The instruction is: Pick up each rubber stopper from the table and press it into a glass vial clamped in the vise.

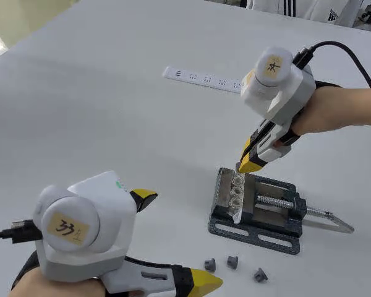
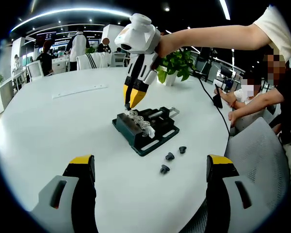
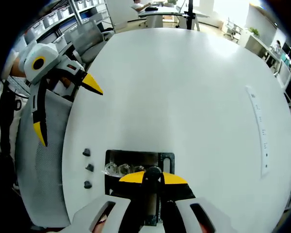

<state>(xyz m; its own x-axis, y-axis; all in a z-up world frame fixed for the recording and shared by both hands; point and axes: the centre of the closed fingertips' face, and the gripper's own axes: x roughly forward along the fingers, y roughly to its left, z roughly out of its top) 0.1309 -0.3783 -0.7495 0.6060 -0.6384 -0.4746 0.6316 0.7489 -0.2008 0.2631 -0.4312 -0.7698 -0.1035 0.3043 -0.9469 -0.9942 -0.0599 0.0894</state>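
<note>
A dark vise (image 1: 260,223) clamps a row of glass vials (image 1: 236,190). My right gripper (image 1: 247,166) hangs tip-down just above the row's far end, shut on a dark rubber stopper (image 3: 153,173) that sits between its yellow tips, over the vials (image 3: 117,169). Three loose grey stoppers (image 1: 232,262) lie on the white table in front of the vise and also appear in the left gripper view (image 2: 169,156). My left gripper (image 1: 176,241) stands open and empty at the near left, short of the stoppers, with its jaws wide apart (image 2: 151,162).
A white power strip (image 1: 204,79) lies far across the round white table (image 1: 111,111). The vise handle (image 1: 331,219) sticks out to the right. The right gripper's black cable (image 1: 352,52) trails off right. People sit beyond the table (image 2: 252,97), and a potted plant (image 2: 177,63) stands there.
</note>
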